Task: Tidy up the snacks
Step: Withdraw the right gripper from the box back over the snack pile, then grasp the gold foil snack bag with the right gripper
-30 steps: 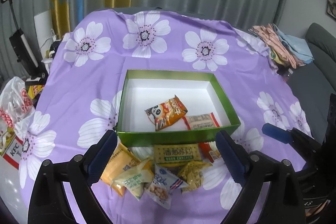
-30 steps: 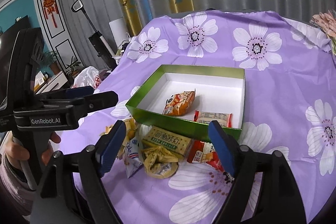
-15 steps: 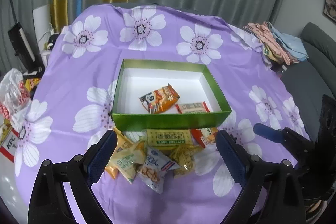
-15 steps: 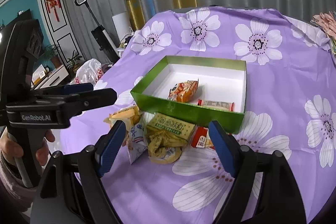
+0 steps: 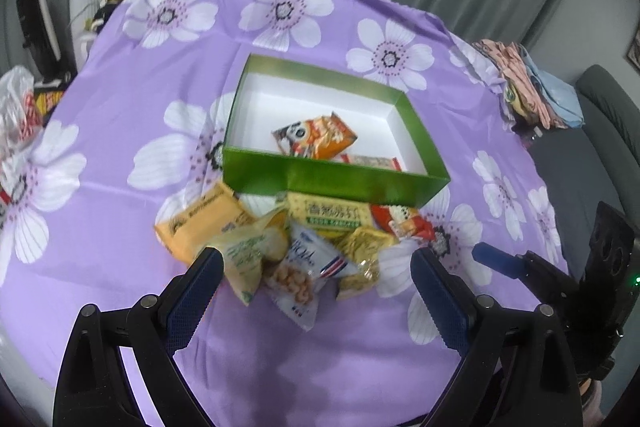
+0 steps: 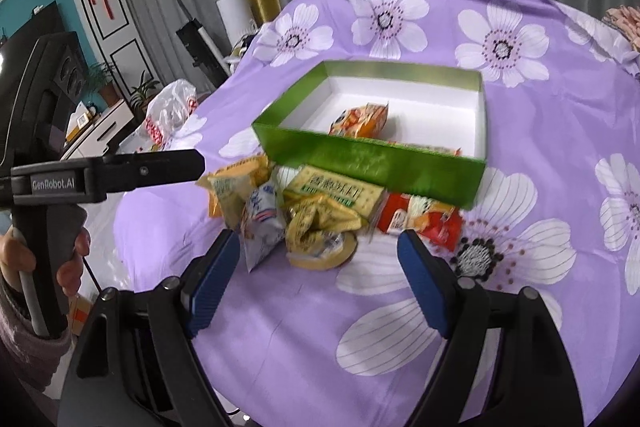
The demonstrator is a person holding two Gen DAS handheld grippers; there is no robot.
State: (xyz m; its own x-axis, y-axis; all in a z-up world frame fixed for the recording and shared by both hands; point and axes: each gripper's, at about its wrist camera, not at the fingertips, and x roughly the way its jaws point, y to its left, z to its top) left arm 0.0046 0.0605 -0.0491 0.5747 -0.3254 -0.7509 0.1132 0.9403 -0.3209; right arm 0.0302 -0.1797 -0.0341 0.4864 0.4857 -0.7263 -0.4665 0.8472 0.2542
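A green box [image 5: 336,183] [image 6: 372,161] with a white inside stands on the purple flowered cloth. In it lie an orange panda snack pack [image 5: 316,137] [image 6: 360,121] and a small bar [image 5: 372,161]. Several snack packs lie in a heap just in front of the box: a yellow cracker pack [image 5: 328,215] [image 6: 334,193], an orange pack [image 5: 200,223], a white-blue pack [image 5: 304,271] [image 6: 260,219], a red pack [image 5: 404,221] [image 6: 420,221]. My left gripper [image 5: 316,285] is open and empty, near side of the heap. My right gripper [image 6: 320,269] is open and empty, also before the heap.
Folded cloths [image 5: 528,95] lie at the table's right edge, beside a grey sofa [image 5: 600,131]. A plastic bag [image 6: 168,111] and a vacuum [image 6: 196,39] stand off the table's left side. Curtains hang behind.
Both grippers have drawn back and tilted; the box and heap now sit further off and skewed in both views. Nothing was taken hold of.
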